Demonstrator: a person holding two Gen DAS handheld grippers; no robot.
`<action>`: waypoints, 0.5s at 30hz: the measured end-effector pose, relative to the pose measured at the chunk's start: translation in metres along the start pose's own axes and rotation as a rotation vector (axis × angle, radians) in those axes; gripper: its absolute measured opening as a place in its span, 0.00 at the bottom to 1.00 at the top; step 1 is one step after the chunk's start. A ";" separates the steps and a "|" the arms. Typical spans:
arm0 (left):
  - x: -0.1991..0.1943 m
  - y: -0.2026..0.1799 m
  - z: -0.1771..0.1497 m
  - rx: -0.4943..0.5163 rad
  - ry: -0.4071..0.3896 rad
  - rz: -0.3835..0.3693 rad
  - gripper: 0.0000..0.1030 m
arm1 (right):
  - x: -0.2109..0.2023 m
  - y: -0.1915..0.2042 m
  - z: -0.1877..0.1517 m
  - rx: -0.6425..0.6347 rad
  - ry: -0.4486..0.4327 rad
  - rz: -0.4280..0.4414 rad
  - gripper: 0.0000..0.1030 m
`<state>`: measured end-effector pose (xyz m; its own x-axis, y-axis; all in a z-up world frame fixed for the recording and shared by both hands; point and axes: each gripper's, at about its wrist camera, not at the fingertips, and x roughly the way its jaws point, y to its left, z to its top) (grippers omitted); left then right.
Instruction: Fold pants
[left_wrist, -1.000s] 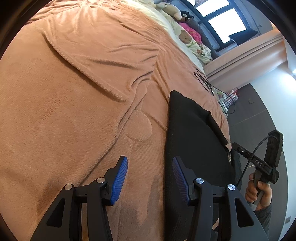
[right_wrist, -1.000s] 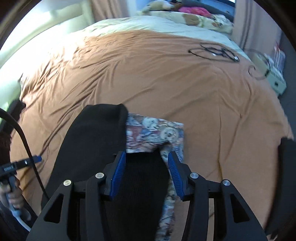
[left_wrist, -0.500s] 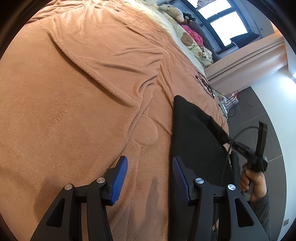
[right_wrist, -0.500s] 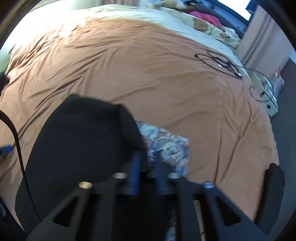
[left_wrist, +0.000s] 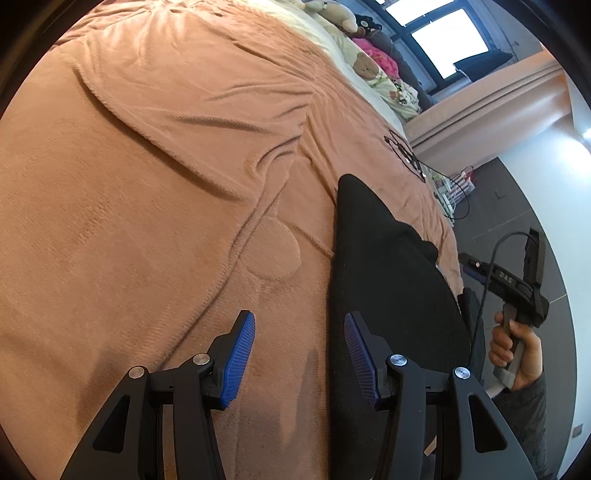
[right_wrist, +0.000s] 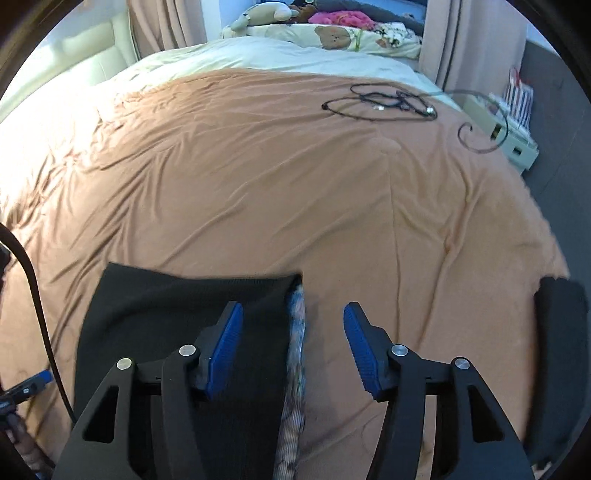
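A: Where are the black knit pants?

B: Flat on the orange-brown fleece blanket that covers the bed, at its near edge. In the right wrist view they form a dark folded rectangle, and a strip of patterned multicolour fabric shows along the pants' right edge, partly blurred.

A: And the right tongs?

B: Released — the blue ribbed pads stand wide apart with nothing clamped. The left pad hangs over the pants, the right pad over bare blanket just beside the pants, and the patterned strip lies in the gap between them. Whether the pads touch the cloth, I cannot tell.

A: The left tongs?

B: Also released and empty. From that view the pants lie as a long dark shape; the right-hand pad is over the pants' left edge, the other over blanket beside them.

A: Anything else near the pants?

B: In the left wrist view the person's right hand grips the black handle of the other tool just past the far side of the pants. A tangle of thin black cable lies on the blanket well apart from the pants — toward the pillows, where stuffed toys sit.
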<state>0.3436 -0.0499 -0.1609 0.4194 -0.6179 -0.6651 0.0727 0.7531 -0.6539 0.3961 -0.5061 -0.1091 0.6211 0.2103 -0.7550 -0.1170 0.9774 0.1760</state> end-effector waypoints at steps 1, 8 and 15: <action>0.001 -0.001 -0.001 0.003 0.002 0.000 0.52 | -0.003 -0.003 -0.005 0.013 0.006 0.023 0.53; 0.004 -0.016 -0.012 0.047 0.013 0.007 0.52 | -0.020 -0.029 -0.026 0.103 0.063 0.210 0.43; 0.003 -0.035 -0.018 0.056 0.042 -0.003 0.52 | -0.017 -0.043 -0.036 0.148 0.125 0.280 0.43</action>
<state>0.3259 -0.0823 -0.1464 0.3812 -0.6283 -0.6782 0.1252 0.7619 -0.6354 0.3626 -0.5510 -0.1262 0.4799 0.4802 -0.7343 -0.1505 0.8696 0.4703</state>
